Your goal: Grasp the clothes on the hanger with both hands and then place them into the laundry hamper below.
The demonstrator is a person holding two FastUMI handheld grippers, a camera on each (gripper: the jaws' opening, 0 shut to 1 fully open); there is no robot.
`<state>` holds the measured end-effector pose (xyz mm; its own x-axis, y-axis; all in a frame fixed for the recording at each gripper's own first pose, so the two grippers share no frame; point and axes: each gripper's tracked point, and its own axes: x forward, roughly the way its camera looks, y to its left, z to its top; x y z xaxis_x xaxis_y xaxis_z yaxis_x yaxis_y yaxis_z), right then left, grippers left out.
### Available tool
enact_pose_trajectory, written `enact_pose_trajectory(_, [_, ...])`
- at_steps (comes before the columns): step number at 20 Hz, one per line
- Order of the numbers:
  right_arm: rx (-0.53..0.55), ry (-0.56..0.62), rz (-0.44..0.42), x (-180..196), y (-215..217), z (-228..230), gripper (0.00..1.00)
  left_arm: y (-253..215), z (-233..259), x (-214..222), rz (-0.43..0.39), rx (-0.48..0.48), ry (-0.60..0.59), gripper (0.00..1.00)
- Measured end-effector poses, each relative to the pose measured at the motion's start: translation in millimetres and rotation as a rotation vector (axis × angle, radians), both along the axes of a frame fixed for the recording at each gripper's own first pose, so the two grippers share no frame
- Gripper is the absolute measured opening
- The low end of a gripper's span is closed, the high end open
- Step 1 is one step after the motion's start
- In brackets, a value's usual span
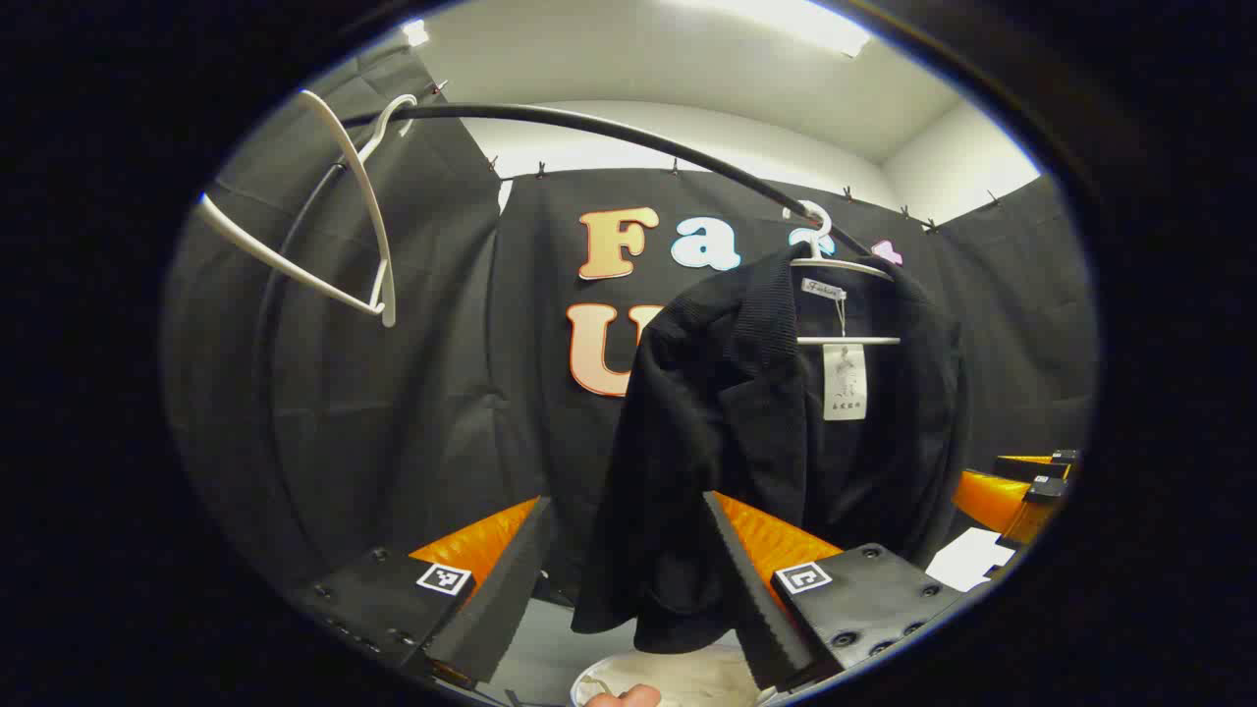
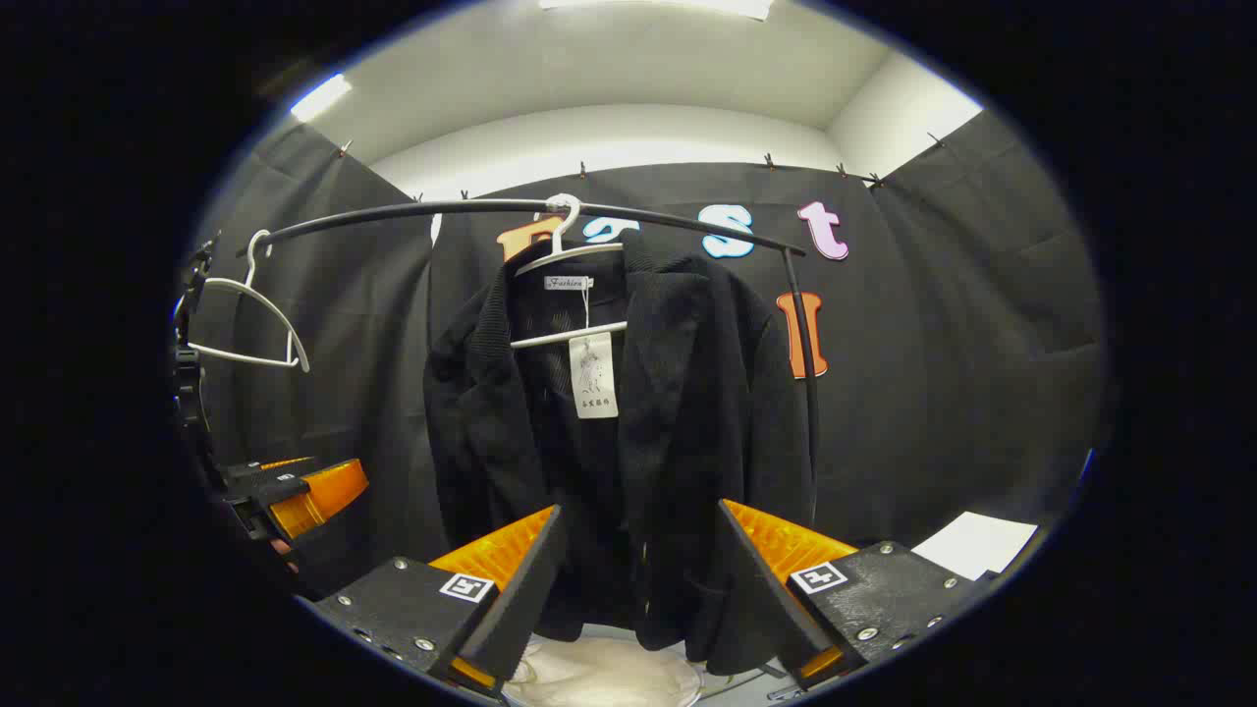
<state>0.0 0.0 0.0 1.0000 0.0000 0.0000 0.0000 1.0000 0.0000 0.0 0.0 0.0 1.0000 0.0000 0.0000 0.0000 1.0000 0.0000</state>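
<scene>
In the left gripper view we see, from the left, a bare hanger (image 1: 344, 211) tilted on the rail (image 1: 609, 133), then our left gripper (image 1: 628, 579) at the bottom with its jaws spread wide and nothing between the fingers. The jacket (image 1: 746, 432) hangs on its own hanger (image 1: 840, 265) to the right of centre. Its lower left hem drops into the gap between our fingers, but it hangs farther off than they reach, and we cannot tell that either finger touches it. A white tag (image 1: 845, 381) hangs inside the collar. Below the hem a pale rim of the hamper (image 1: 678, 679) shows, with a fingertip at the very bottom edge. At the far right the other gripper (image 1: 1021, 486) shows near the jacket's right side.

In the right gripper view, the left gripper (image 2: 285, 491) shows at the far left, under the bare hanger (image 2: 250, 319). The rail (image 2: 471, 208) arches across and bends down at its right end. The jacket (image 2: 628, 422) hangs at centre on its hanger (image 2: 570, 255), open at the front, tag (image 2: 593, 375) showing. Our right gripper (image 2: 638, 579) sits directly below it, released, jaws wide apart. The jacket's hem falls between the fingers but beyond them, and we see no grip on the cloth. The hamper (image 2: 599, 676) lies under the hem, pale inside. A white sheet (image 2: 972, 545) lies at the lower right.
</scene>
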Motion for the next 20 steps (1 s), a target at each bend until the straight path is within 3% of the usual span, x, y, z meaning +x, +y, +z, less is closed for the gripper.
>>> enact_pose_trajectory(3, [0.009,-0.007,0.000,8,-6,1,0.94,-1,-1,7,0.008,-0.010,0.000,0.97])
enact_pose_trajectory(4, [0.008,-0.008,0.001,10,-8,0,0.97,-2,-3,8,0.010,-0.010,0.006,0.93])
enact_pose_trajectory(5, [0.007,-0.010,0.000,13,-10,0,0.94,-4,-5,10,0.010,-0.010,0.012,0.96])
enact_pose_trajectory(6, [0.008,-0.009,-0.002,15,-12,-1,0.94,-6,-7,12,0.011,-0.010,0.017,0.93])
enact_pose_trajectory(15, [0.007,-0.014,-0.020,22,-16,-5,0.94,-3,-12,24,0.012,-0.023,0.018,0.93])
enact_pose_trajectory(20, [-0.019,0.000,-0.015,22,-9,-15,0.94,-2,-14,27,0.005,-0.019,0.026,1.00])
